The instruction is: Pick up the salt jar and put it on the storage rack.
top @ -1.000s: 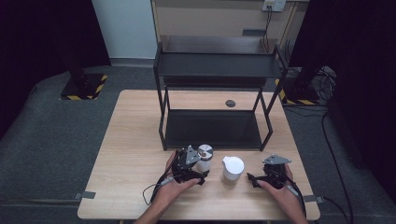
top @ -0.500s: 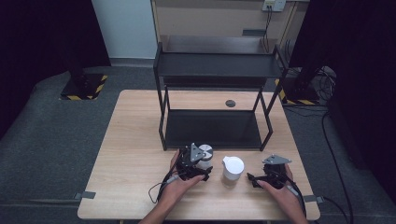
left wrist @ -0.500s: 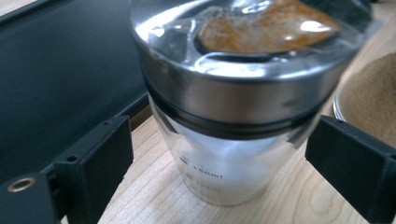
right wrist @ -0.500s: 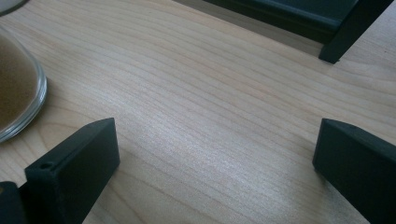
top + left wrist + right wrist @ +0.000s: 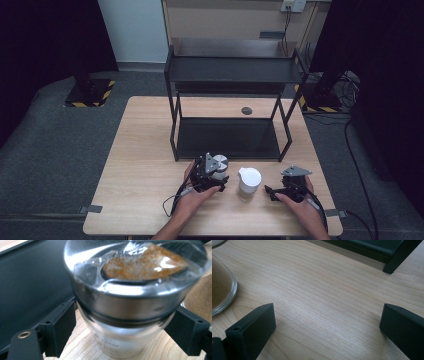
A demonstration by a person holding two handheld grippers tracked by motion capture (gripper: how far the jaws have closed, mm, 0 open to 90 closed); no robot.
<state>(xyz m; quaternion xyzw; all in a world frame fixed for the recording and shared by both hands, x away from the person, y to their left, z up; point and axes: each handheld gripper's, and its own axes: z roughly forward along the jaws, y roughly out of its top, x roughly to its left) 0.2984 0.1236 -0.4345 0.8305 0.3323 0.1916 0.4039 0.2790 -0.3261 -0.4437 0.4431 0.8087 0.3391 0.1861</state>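
The left gripper (image 5: 216,172) stood with its jaws spread to either side of a glass jar (image 5: 130,315) with a steel-rimmed lid; the jar sat between them on the wooden table (image 5: 145,150), with a narrow gap visible at each side, so no contact was confirmed. The right gripper (image 5: 327,327) rested low over bare table with its jaws wide apart and nothing between them. A white-lidded jar (image 5: 249,181) stood between the two grippers, and the black shelf rack (image 5: 227,70) stood just beyond the left gripper.

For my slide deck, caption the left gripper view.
Left tool straddling a steel-lidded glass jar on the wooden table.
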